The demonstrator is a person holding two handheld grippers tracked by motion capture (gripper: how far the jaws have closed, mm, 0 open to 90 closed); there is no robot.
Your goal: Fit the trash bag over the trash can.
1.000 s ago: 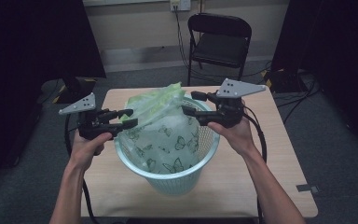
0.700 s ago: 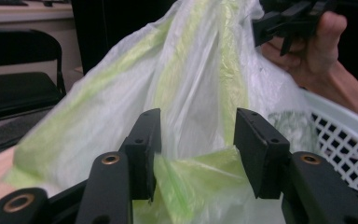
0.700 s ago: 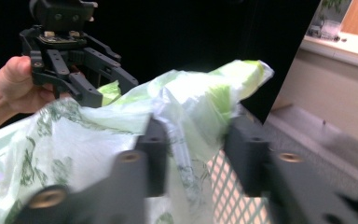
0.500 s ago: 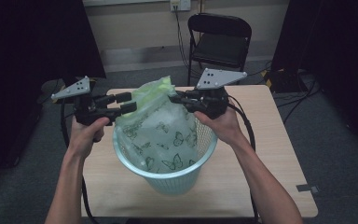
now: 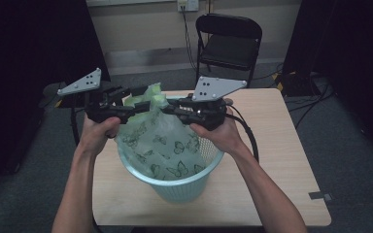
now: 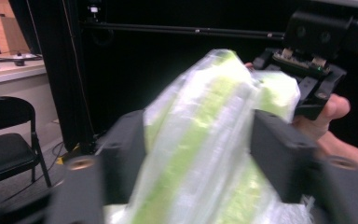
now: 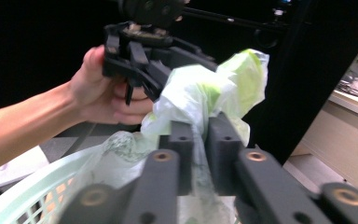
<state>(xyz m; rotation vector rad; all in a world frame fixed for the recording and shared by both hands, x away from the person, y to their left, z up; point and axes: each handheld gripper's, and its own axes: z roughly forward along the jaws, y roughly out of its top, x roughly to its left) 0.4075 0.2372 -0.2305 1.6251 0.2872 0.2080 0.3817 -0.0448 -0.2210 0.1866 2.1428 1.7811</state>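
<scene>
I have the plastic bag (image 5: 167,141) gathered above the pale green basket (image 5: 184,187), which stands on the surface (image 5: 277,160) with the bag's printed body hanging down inside it. My left gripper (image 6: 198,135) has its jaws clamped on a thick bunch of the green-striped top, and my right gripper (image 7: 200,133) pinches a thin twist of film just beside that bunch, its jaws having just been easing a little after closing on it. Both hold the bag's mouth over the basket's far rim.

To lift the bag out cleanly, I'd keep both grips firm and raise them together, level with each other, so the film doesn't tear between them. The right pinch looks slight; I'd tighten it before pulling higher. I'd rise straight above the basket so it doesn't tip or drag.
</scene>
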